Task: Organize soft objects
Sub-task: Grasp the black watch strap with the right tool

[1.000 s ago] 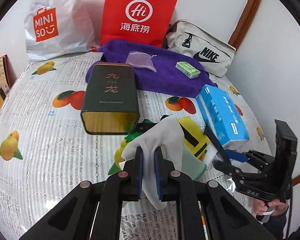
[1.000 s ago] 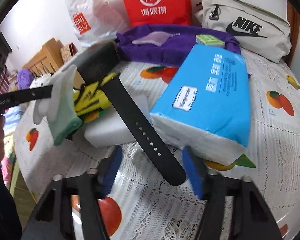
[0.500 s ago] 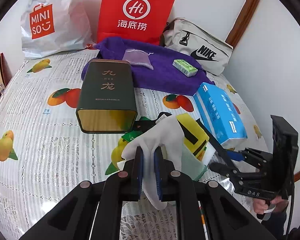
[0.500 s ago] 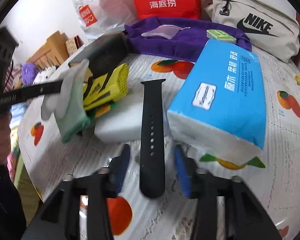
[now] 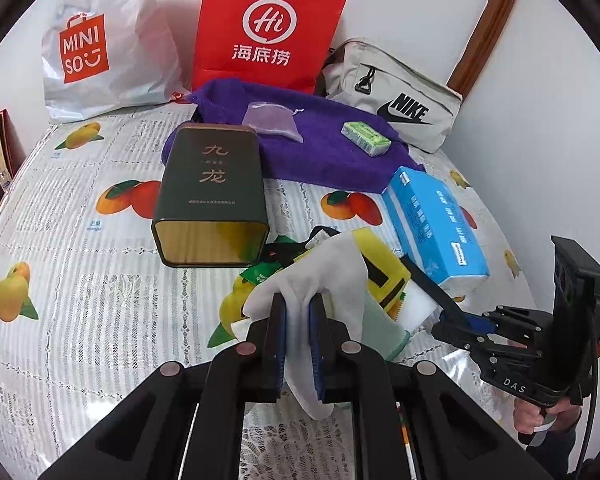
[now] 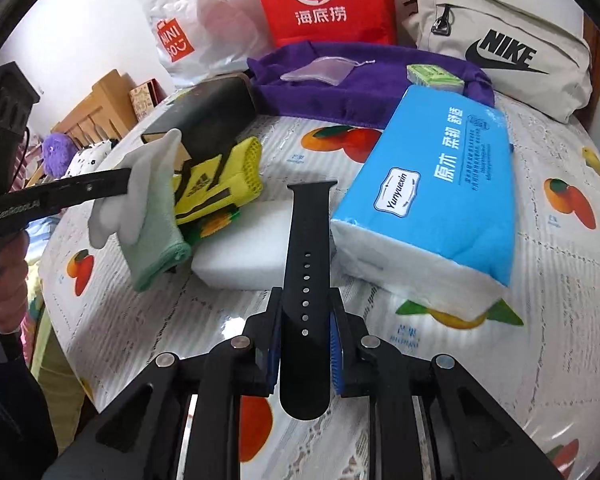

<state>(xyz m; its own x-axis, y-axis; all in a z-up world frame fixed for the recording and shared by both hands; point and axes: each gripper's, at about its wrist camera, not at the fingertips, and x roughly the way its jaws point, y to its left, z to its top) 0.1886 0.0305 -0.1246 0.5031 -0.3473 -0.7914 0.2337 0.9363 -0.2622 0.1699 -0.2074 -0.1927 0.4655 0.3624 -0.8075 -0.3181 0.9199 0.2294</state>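
My left gripper (image 5: 297, 320) is shut on a white-and-mint glove (image 5: 332, 280), held above the table; it also shows in the right wrist view (image 6: 148, 216). My right gripper (image 6: 304, 336) is shut on a black watch strap (image 6: 306, 264), whose far end rests on a white foam block (image 6: 248, 252). The strap also shows in the left wrist view (image 5: 428, 284). A yellow-and-black glove (image 6: 220, 184) lies beside the dark tin (image 5: 212, 192). A purple towel (image 5: 324, 148) lies at the back, carrying a clear pouch (image 5: 272, 122) and a green pack (image 5: 366, 138).
A blue tissue pack (image 6: 440, 200) lies right of the strap. A Miniso bag (image 5: 100, 48), a red paper bag (image 5: 268, 28) and a Nike pouch (image 5: 396, 96) stand along the back wall. The fruit-print tablecloth (image 5: 80, 272) covers the table.
My right gripper has closed on the black strap, which now points straight ahead between the fingers. My left gripper keeps hold of the glove and has drawn back slightly.
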